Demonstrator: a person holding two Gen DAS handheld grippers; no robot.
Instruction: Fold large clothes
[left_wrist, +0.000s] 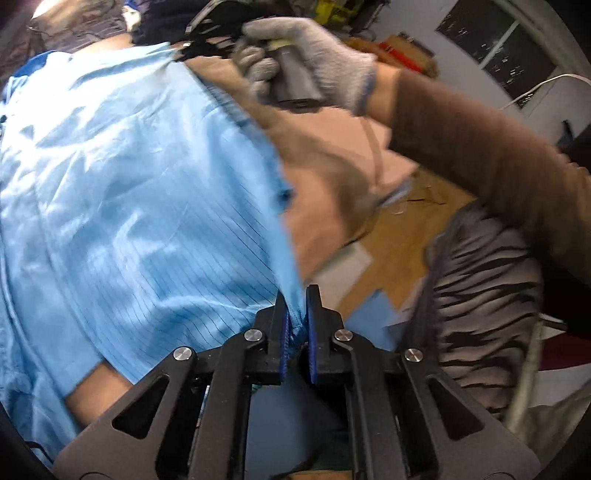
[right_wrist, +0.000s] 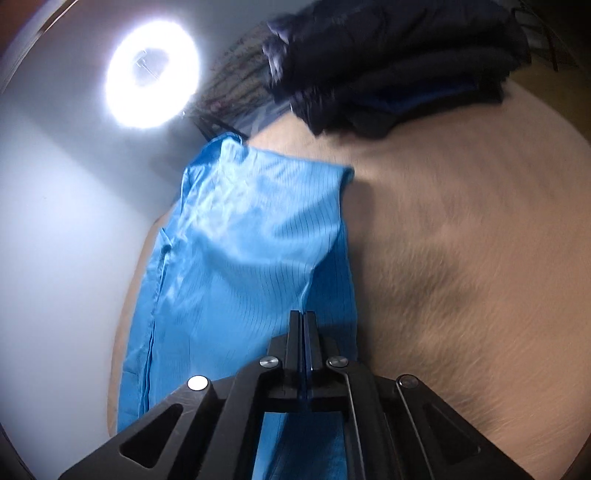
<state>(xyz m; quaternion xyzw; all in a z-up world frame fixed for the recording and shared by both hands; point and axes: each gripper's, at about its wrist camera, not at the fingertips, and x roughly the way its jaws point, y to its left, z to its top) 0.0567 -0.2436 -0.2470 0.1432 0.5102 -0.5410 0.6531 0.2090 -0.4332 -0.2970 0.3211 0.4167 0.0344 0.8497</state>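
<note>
The work surface is a table (right_wrist: 461, 258) covered in a tan, short-napped cloth, creased in places. A light blue garment (left_wrist: 129, 203) with thin dark pinstripes lies spread over it, covering most of the left part of the left wrist view; in the right wrist view it runs as a long strip from the near edge toward the far side, with bare tan cover to its right.

The left tongs (left_wrist: 297, 321) are nearly closed, the blue pads pinching a bunched edge of the garment at its near right corner. The right tongs (right_wrist: 303, 332) are pressed fully together over a ridge of the same cloth; a crease rises from the tips, so fabric is taken to be gripped, though the cloth between the pads cannot be made out.

In the left wrist view a hand in a grey knit glove (left_wrist: 310, 62) grips a dark handle above the far edge of the garment, the arm in a brown sleeve (left_wrist: 480, 166).

A heap of dark clothes (right_wrist: 399, 66) sits at the far side of the table, apart from the blue garment.

Room: a pale wall (right_wrist: 55, 221) to the left, a round ceiling lamp (right_wrist: 153, 74) lit brightly, a wooden floor (left_wrist: 399, 251) with sheets of cardboard beyond the table edge, and a dark window (left_wrist: 498, 48) in the far wall. Both views are motion-blurred.
</note>
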